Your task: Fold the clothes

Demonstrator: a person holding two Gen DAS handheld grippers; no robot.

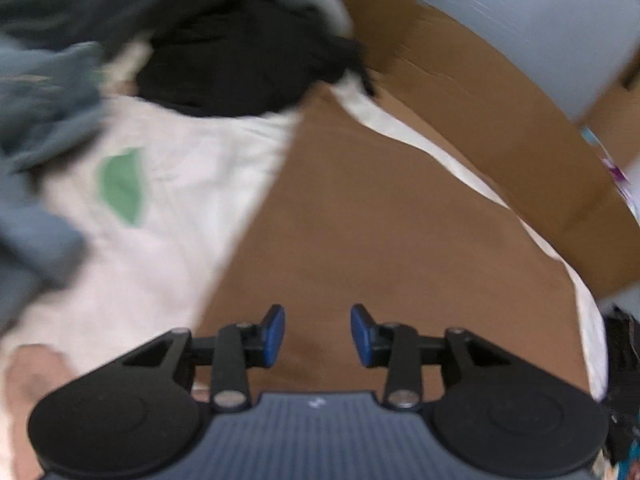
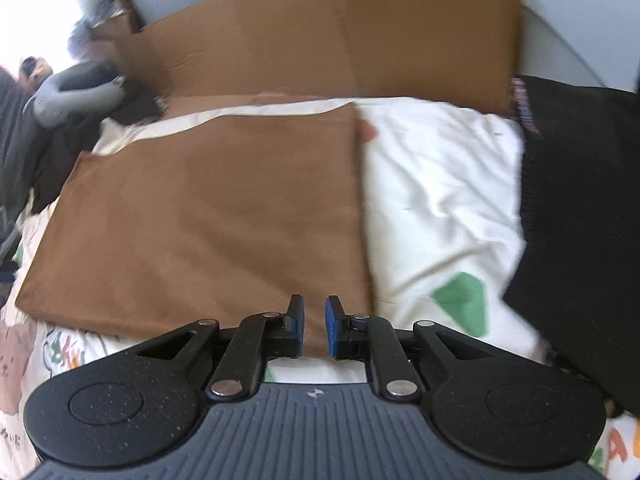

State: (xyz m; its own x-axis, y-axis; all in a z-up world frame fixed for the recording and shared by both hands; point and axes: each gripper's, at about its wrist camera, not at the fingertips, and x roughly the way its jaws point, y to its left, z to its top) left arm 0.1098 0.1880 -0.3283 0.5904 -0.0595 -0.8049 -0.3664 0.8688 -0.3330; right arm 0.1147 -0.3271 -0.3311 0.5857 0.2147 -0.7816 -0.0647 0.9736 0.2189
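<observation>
Home bedroom: printed bedsheet (image 2: pixel 440 184), clothes

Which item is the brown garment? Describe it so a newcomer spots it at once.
Start at the white printed bedsheet in front of the upright cardboard panel. The flat, rectangular brown cloth garment lies spread on it, ahead of the right tool. Unlike the crumpled black cloth beside it, it is smooth and plain tan-brown.
</observation>
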